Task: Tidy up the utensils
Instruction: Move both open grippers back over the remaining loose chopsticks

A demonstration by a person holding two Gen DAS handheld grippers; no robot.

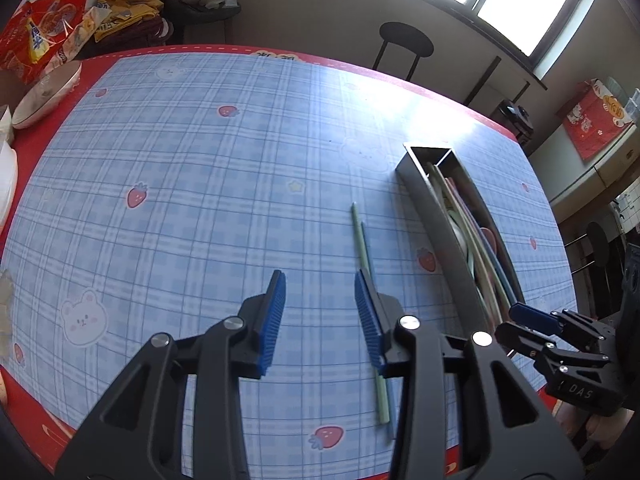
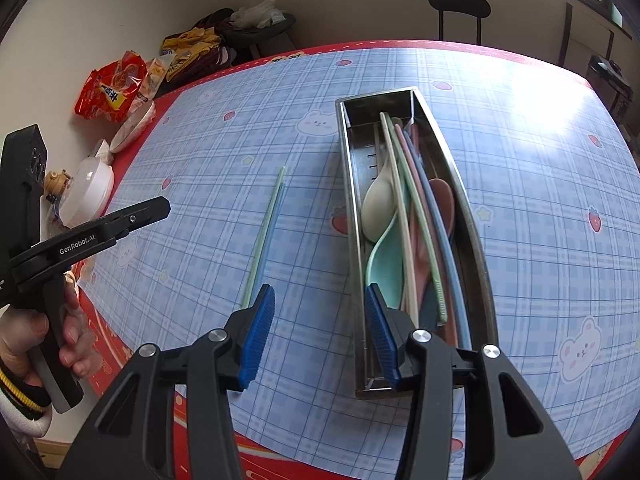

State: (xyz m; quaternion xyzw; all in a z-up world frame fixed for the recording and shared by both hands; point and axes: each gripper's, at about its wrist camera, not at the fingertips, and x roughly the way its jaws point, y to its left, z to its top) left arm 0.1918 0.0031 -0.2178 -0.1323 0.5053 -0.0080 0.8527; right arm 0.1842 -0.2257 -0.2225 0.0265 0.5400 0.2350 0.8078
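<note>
Above the plaid tablecloth [image 1: 192, 152], the left gripper [image 1: 320, 312] and right gripper [image 2: 318, 332] are both being held with jaws partly apart, nothing between the pads. Two chopsticks [image 1: 362, 248], green and blue, are lying together on the cloth beside the metal tray [image 2: 348, 184], where three spoons [image 2: 380, 200] and several more chopsticks are being kept.

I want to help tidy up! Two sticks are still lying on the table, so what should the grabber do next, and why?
Probably lower the left gripper onto the green chopsticks and close. Its jaws are open and empty, and the pair lies loose on the tablecloth right beside it, outside the metal tray where the other utensils already lie.
</note>
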